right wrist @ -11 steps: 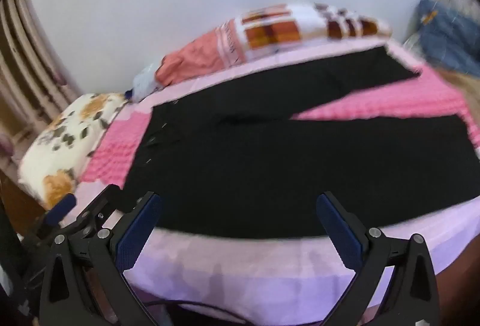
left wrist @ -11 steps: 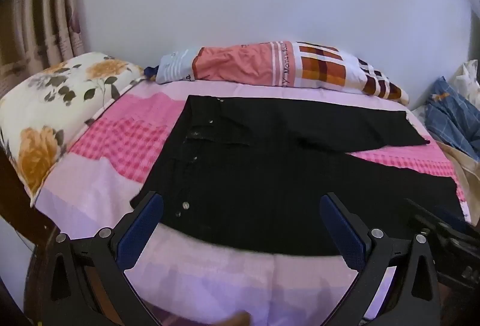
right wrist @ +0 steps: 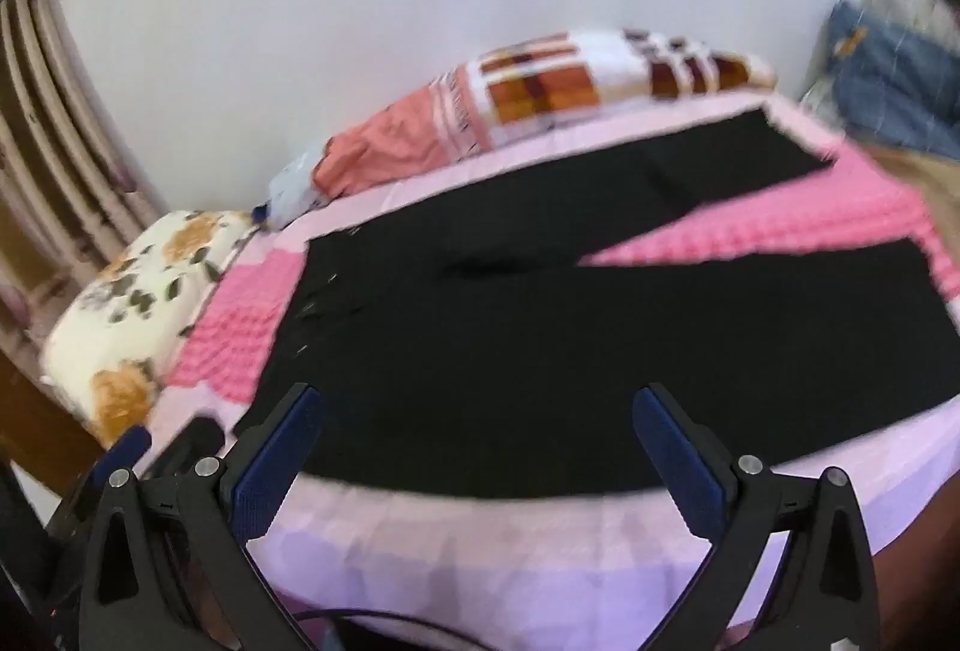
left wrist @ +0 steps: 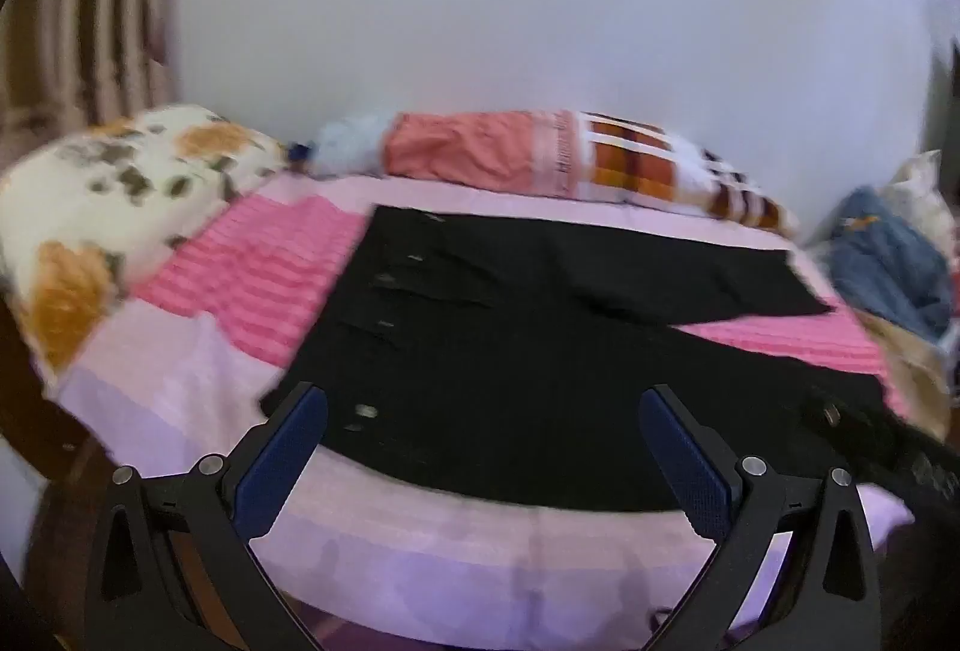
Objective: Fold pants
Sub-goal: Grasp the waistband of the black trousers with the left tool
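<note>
Nearest the cameras, the left gripper [left wrist: 483,408] and the right gripper [right wrist: 474,405] both hang over the near edge of the bed [left wrist: 456,549] with their jaws spread wide and nothing between the blue pads. A strip of bare lilac sheet runs along that near edge below them. Just beyond it lie the black pants [left wrist: 510,351], flat on the bed, waistband toward the left and the two legs fanning apart to the right, with pink checked bedcover [right wrist: 780,225] showing in the gap between them. Left of the waistband a floral pillow [left wrist: 108,195] sits at the head of the bed. Along the far edge a rolled patterned blanket [left wrist: 540,159] lies against the plain pale wall [left wrist: 540,3]. To the far right is a blurred heap, probably blue clothing [right wrist: 888,75]. Curtains [right wrist: 54,141] hang at the left.
</note>
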The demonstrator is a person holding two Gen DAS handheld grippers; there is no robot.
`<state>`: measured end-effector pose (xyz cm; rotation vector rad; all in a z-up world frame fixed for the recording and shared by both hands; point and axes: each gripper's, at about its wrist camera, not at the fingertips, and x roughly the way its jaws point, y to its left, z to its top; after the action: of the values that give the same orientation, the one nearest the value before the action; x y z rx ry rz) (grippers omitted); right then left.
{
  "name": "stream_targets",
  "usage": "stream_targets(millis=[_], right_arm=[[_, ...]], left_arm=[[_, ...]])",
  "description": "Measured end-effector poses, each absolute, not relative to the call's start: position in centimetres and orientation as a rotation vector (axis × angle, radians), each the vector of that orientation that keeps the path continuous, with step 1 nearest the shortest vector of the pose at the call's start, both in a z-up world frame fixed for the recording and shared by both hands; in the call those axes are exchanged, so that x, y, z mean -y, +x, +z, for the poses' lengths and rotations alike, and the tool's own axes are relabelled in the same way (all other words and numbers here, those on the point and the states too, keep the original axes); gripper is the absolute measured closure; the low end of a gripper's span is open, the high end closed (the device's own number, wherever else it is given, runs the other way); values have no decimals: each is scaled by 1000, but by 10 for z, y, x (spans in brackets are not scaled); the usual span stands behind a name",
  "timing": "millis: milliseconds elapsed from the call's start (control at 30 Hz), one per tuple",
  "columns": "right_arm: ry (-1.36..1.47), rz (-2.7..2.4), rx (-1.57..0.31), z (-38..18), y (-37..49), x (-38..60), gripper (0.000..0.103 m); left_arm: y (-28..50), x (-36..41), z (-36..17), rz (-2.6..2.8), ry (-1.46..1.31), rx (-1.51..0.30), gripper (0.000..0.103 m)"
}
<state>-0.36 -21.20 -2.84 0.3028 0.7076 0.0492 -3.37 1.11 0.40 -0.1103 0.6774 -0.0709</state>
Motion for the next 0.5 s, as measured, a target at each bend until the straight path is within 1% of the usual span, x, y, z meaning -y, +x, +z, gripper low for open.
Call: stream_targets(millis=[167, 267, 400, 500], right_arm=[[179, -26, -613, -7, 3, 206, 0], [164, -50, -612, -12, 10, 207, 0], [163, -47, -668, -21, 29, 206, 0], [198, -45, -726, -35, 45, 211, 0]], left_arm=[[-27, -8, -1, -136, -74, -704, 0], [-9, -24, 0, -188, -109, -691, 0], [67, -66, -2, -166, -110, -791, 0], [135, -113, -10, -106, -85, -800, 0]])
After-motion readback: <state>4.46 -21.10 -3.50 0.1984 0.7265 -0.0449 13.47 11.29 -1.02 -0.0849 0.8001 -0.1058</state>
